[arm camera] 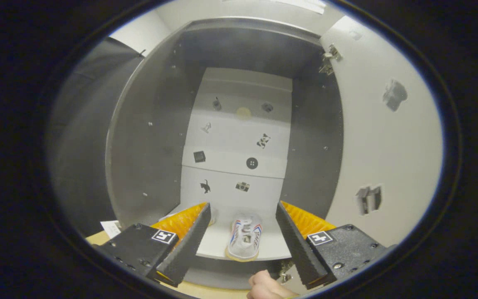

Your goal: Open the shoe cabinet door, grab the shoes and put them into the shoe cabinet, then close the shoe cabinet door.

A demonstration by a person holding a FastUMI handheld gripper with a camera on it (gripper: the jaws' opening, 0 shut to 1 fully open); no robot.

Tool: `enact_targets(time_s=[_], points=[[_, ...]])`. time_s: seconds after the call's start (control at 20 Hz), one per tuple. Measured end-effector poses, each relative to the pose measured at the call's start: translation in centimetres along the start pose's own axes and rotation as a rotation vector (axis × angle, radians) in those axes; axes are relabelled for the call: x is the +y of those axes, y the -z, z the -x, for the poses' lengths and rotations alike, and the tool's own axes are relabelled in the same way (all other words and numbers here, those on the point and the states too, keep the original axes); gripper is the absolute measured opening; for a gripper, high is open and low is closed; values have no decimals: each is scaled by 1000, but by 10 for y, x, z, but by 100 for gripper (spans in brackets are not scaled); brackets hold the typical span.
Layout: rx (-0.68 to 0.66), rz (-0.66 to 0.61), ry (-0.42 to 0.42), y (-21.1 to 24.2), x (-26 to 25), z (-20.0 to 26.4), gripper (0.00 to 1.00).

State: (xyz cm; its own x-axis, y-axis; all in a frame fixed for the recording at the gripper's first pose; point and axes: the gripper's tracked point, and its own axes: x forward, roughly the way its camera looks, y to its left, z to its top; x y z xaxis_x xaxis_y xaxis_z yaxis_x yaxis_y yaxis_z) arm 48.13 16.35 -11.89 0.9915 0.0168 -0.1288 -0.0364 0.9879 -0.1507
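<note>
Gripper [243, 216] level (jaws spread) facing shoe [245, 242].

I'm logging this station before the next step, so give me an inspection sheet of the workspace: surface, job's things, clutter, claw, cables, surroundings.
Surface: pale cabinet shelf, with a shoe on it.
Job's things: one white shoe with red and blue stripes stands on the shelf inside the shoe cabinet; a second shoe is partly hidden behind the left finger; cabinet door swung open to the right.
Clutter: small picture stickers on the cabinet's back panel and on the door; a slip of paper lies left of the claw.
Claw: the claw is open, fingers apart on either side of the shoe, not touching it.
Cables: nothing seen.
Surroundings: a person's hand below the shelf edge; door hinge at the top right.
</note>
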Motion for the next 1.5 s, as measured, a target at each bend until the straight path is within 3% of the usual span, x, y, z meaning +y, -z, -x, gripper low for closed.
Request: enact_targets(time_s=[0.15, 0.5, 0.8, 1.1, 1.5], points=[[-31, 1, -14, -36, 8, 54, 100], [-110, 14, 84, -102, -5, 180, 100], [-43, -37, -1, -113, -17, 253, 100], [-114, -96, 92, -147, -99, 310, 100], [-139, -120, 121, -165, -195, 370, 100]])
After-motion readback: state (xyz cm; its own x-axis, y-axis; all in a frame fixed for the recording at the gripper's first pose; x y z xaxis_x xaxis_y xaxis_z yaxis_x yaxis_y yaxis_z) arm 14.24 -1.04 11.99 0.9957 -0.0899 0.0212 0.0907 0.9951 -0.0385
